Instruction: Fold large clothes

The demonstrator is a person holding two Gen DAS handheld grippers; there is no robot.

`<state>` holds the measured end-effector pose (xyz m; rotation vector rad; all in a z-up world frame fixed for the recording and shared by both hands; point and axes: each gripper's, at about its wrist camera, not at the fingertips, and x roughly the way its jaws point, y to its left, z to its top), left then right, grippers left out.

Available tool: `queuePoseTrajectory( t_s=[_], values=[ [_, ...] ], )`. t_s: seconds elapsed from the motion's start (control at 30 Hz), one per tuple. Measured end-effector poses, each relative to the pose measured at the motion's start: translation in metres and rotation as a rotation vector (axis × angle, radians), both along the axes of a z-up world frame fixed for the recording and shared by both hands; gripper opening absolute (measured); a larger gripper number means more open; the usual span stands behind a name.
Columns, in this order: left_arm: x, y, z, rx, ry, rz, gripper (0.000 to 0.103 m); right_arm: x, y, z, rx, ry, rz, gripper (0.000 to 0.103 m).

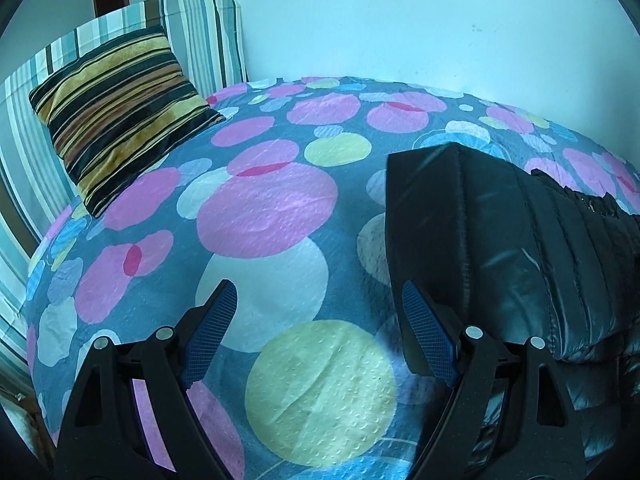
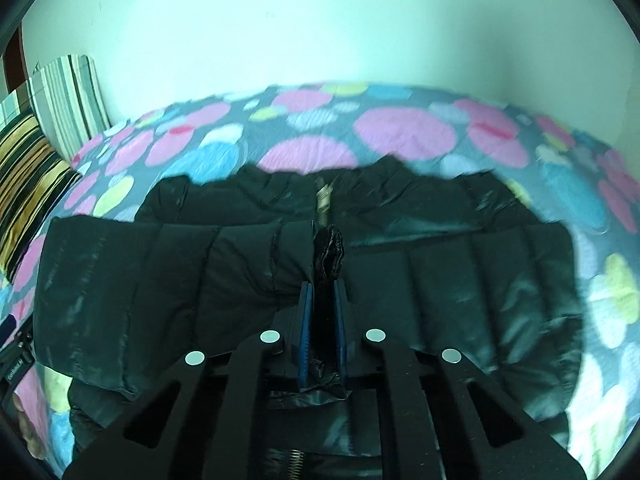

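Pinched in the right tool (image 2: 320,300), a cuff (image 2: 329,254) is held; it should be laid flat toward twelve o'clock across the jacket (image 2: 440,280). Left tool (image 1: 316,320) is held wide, empty.

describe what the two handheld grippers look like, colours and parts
Both are alike. The left gripper has matte black angular linkage arms with cut-out slots, round silver pivot pins and blue cross-hatched finger pads. The right gripper has the same black arms, silver pins and blue pads.
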<state>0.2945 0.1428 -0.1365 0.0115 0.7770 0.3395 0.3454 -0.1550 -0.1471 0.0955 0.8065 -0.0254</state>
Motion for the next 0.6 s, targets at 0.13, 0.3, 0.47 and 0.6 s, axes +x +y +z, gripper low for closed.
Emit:
queuePoseTrajectory(
  t_s=[0.13,0.3,0.47,0.6],
  values=[
    [0.008,-0.014,0.006,0.001,-0.008,-0.027,0.085,-0.014,-0.028,0.014,-0.057,-0.052,-0.080,0.010],
    [0.024,-0.047,0.013,0.043,-0.025,-0.099,0.085,-0.028,-0.078,0.023,-0.112,-0.063,-0.190,0.010],
    [0.052,-0.083,-0.003,0.123,0.033,-0.159,0.085,-0.027,-0.115,0.002,-0.094,0.027,-0.235,0.010],
    [0.062,-0.098,-0.019,0.183,0.072,-0.186,0.085,-0.026,-0.123,-0.018,-0.097,0.065,-0.235,0.010]
  ],
)
